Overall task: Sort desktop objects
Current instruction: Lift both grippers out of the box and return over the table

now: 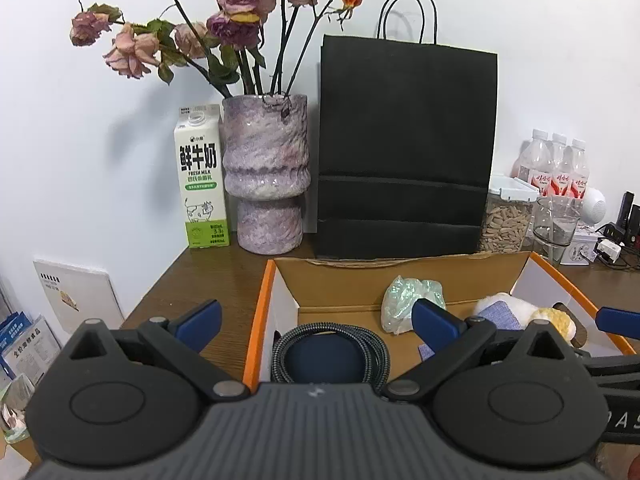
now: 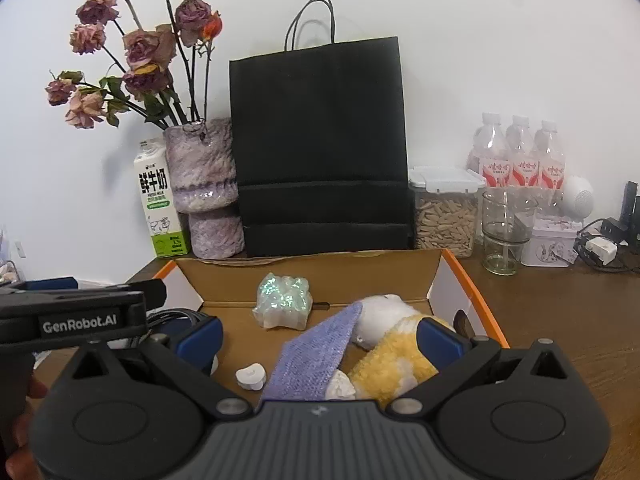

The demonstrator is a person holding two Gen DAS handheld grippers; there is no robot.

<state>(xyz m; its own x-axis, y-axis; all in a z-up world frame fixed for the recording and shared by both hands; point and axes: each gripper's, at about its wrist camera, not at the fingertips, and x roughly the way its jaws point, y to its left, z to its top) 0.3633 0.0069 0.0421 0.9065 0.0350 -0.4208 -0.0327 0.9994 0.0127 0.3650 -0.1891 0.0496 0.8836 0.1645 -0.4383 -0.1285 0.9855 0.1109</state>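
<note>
Hovering side by side over the open cardboard box (image 2: 456,280), the left gripper (image 1: 316,320) and the right gripper (image 2: 320,340) both stand wide apart, holding nothing. Inside lie a coiled cable (image 1: 332,350), an iridescent packet (image 2: 284,300), a plush toy (image 2: 396,360) with purple cloth (image 2: 312,356) and a small white piece (image 2: 251,377).

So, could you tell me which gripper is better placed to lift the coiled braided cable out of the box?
Left. The left gripper hangs open directly over the coiled grey braided cable; the right gripper frames the yellow-and-white plush toy instead.
</note>
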